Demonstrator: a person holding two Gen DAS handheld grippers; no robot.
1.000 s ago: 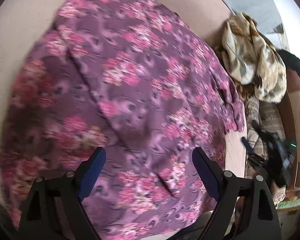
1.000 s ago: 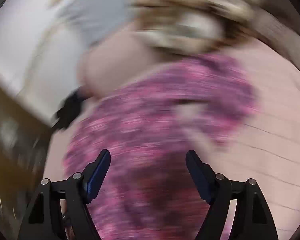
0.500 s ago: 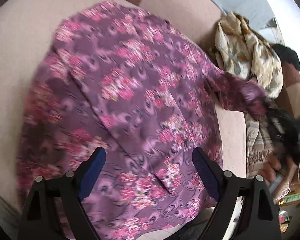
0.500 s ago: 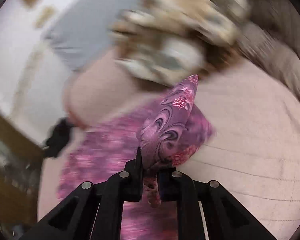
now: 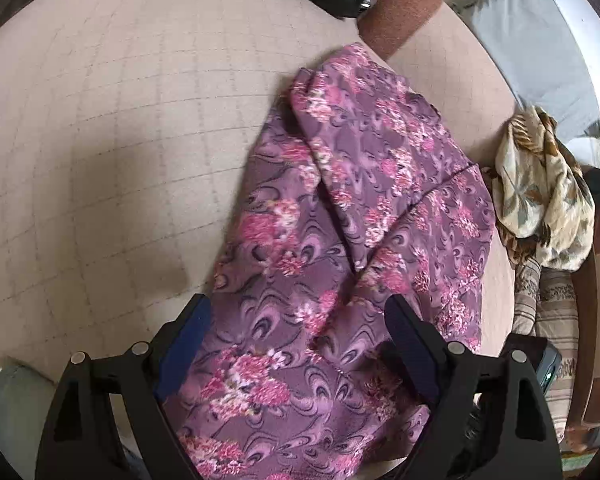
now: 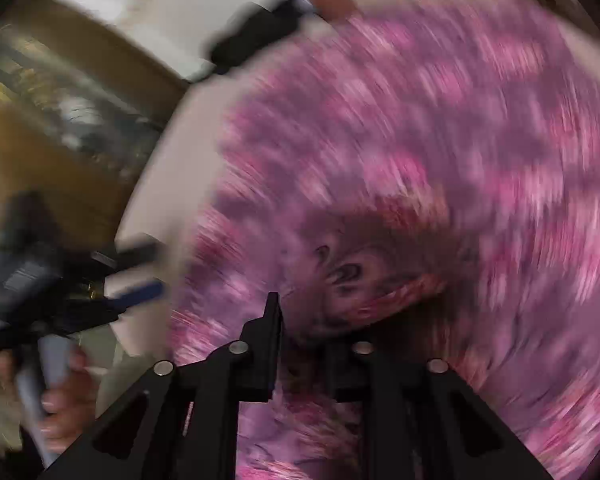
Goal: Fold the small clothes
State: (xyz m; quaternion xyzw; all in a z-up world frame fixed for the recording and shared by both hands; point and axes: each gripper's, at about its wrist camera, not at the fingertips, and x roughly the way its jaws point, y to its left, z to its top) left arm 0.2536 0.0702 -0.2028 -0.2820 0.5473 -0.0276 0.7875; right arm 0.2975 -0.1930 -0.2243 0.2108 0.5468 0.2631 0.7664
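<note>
My left claw [image 5: 296, 320] gapes above the purple floral cotton garment [image 5: 352, 216], my right claw [image 6: 300, 320] easing apart, cloth between; nothing written shows.

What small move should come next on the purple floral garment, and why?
Probably let the right gripper finish opening and draw back. Its jaws are opening with a bunch of the purple floral garment still between them, and the cloth already lies doubled over itself on the beige cushion. The left gripper hangs open above the near hem, ready to smooth it.
</note>
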